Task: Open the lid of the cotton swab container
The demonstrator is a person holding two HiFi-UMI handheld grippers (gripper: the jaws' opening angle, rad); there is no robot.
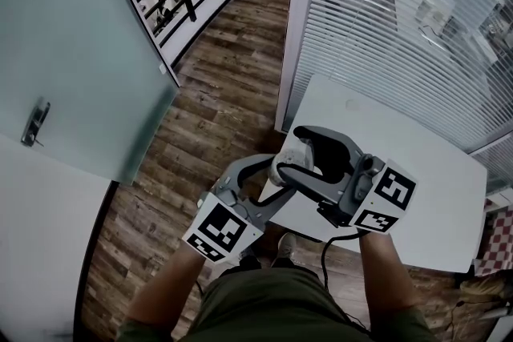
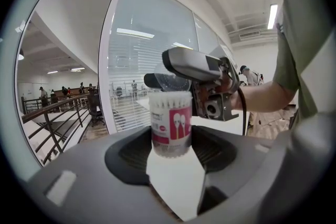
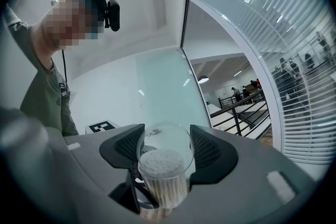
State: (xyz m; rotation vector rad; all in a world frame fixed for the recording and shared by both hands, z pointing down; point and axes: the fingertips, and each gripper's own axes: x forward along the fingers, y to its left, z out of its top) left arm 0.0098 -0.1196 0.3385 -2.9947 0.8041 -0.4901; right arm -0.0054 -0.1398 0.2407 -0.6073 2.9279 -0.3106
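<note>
Standing at the near corner of the white table (image 1: 417, 196), a person holds a gripper in each hand above its edge. The left gripper (image 2: 171, 144) has its fingers (image 2: 126, 157) spread wide and pressed on either side of the cotton swab container (image 2: 170, 123). The container sits upright between them over the table's near edge, its pink label showing. Whether its base rests on the table I cannot tell. The right gripper (image 3: 166, 149) faces it, held level and a little higher above the table, its fingers (image 3: 210, 147) pinching the clear round lid (image 3: 165, 136). The lid is tipped up off the container's mouth, baring the white swab tips. A wooden floor (image 1: 216, 116) lies left of the table.
</note>
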